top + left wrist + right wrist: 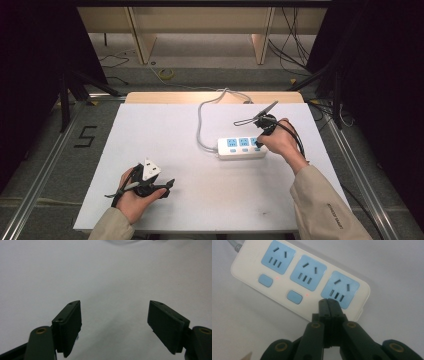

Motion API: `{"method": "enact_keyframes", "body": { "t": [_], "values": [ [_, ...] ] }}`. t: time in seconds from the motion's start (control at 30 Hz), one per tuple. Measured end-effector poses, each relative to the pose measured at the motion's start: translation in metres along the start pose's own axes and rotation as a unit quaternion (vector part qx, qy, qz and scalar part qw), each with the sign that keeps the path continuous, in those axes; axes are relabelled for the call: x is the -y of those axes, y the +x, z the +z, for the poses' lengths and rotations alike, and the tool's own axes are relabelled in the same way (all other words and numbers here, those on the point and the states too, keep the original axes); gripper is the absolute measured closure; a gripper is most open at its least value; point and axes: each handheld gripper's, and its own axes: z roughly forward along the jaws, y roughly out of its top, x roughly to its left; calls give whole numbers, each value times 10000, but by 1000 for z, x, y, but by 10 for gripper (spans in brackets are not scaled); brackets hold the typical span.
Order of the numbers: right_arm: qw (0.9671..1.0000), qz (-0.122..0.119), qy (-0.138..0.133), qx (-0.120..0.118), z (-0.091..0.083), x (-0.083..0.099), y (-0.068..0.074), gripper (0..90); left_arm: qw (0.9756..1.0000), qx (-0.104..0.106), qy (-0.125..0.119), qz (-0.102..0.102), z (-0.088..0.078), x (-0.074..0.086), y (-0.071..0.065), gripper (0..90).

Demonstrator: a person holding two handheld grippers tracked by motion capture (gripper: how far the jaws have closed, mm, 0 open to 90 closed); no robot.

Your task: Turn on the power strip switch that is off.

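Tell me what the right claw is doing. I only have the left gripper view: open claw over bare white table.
Observer: The right claw is shut, tips down at one end of a white power strip.
Operator: Holding anything?
Observer: Nothing between its jaws. The tips cover the spot below the third socket, where the other two sockets each have a blue switch.
Operator: Strip live?
Observer: Small red lights glow beside both visible switches.

We see the power strip [242,148] on the table [200,200] right of centre, its cord [201,125] running toward twelve o'clock. The right gripper [259,145] sits over its three o'clock end; the left gripper [167,186] lies at seven o'clock.
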Motion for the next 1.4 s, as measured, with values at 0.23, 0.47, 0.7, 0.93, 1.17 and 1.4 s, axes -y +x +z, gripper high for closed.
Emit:
{"method": "enact_keyframes", "body": {
  "t": [0.23, 0.47, 0.7, 0.93, 1.17, 1.4],
  "values": [
    [10000, -8, 38, 10, 3, -1, 1, 900, 10000, 6, -2, 2, 0, 0, 0, 273],
    [10000, 1, 89, 9, 5, -2, 1, 900, 10000, 9, -6, 1, 0, 0, 0, 273],
    [9999, 33, 135, 7, 7, -3, 1, 900, 10000, 8, -7, 3, 0, 0, 0, 273],
    [9999, 16, 169, 21, 9, -3, 1, 900, 10000, 8, -8, 4, 0, 0, 0, 273],
    [9998, 7, 172, 36, 10, -3, 1, 900, 10000, 9, -7, 4, 0, 0, 0, 273],
    [9998, 31, 179, 35, 10, -3, 0, 900, 10000, 6, -4, 21, 0, 0, -1, 273]
  ]
}}
